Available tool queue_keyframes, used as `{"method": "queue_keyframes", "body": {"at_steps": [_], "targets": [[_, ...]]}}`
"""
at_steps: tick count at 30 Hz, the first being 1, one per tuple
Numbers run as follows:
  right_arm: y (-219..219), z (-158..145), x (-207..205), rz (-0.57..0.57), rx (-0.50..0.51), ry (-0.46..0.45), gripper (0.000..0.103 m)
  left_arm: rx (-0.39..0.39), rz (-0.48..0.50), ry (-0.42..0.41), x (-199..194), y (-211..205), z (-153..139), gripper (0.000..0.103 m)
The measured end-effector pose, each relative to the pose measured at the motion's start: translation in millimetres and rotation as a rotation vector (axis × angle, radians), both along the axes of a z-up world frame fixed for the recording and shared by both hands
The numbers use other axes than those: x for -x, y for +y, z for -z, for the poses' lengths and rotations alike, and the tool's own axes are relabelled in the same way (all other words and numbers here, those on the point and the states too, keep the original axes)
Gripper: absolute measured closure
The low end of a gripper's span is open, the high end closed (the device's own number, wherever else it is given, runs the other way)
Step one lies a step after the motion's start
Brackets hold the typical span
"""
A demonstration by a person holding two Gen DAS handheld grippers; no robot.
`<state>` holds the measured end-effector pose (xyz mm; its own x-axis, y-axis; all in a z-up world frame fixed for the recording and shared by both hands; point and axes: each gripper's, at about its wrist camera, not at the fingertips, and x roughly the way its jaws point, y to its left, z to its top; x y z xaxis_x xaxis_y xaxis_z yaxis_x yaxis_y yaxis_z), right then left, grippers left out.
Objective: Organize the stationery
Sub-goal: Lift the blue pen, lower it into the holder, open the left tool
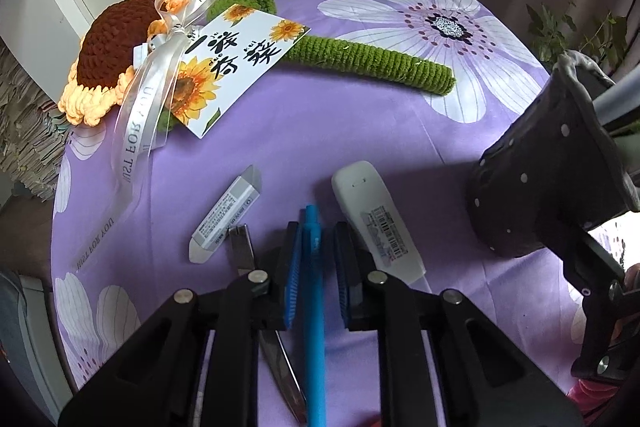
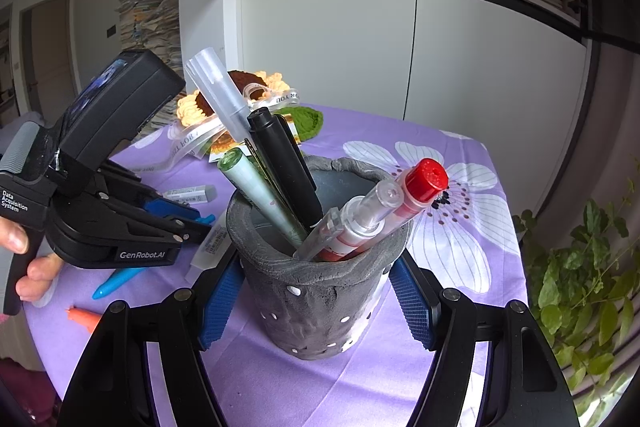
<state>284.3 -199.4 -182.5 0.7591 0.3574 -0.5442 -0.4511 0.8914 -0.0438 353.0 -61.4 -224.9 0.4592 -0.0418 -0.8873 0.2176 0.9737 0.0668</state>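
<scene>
A blue pen (image 1: 314,307) lies on the purple flowered cloth (image 1: 320,131), and my left gripper (image 1: 317,233) points down over it, shut on its barrel between the blue pads. In the right wrist view the same gripper (image 2: 196,221) sits low at the left with the blue pen (image 2: 120,279) under it, a hand on its handle. My right gripper (image 2: 316,307) is shut on a grey dotted pen holder (image 2: 316,291), one pad on each side. Several pens and markers stand in the holder, among them a red-capped one (image 2: 426,181) and a black marker (image 2: 284,163).
Beside the blue pen lie an eraser in a paper sleeve (image 1: 226,215), a white barcoded stick (image 1: 376,223) and metal scissors (image 1: 244,251). A crochet sunflower (image 1: 116,43) with card and ribbon lies at the far side. An orange item (image 2: 84,319) and a plant (image 2: 580,267) flank the table.
</scene>
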Motion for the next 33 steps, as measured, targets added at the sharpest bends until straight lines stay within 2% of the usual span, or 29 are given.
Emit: {"method": "queue_keyframes", "body": {"at_steps": [4,10,20,25,28,33], "targets": [[0,0,0,0.0,-0.001,0.0,0.031,0.036,-0.013,-0.019,5,7,-10,0.094],[0,0,1,-0.001,0.0,0.001,0.031,0.11,-0.001,-0.156,36,19,-62,0.095],[1,0,2,0.002,0.003,-0.002,0.031,0.204,0.039,-0.328,73,19,-126,0.095],[1,0,2,0.001,0.003,-0.001,0.031,0.265,0.081,-0.423,73,8,-165,0.095],[1,0,1,0.002,0.004,-0.001,0.031,0.269,0.095,-0.496,69,-3,-187,0.095],[1,0,1,0.001,0.003,0.002,0.031,0.282,0.161,-0.569,59,-26,-207,0.095]]}}
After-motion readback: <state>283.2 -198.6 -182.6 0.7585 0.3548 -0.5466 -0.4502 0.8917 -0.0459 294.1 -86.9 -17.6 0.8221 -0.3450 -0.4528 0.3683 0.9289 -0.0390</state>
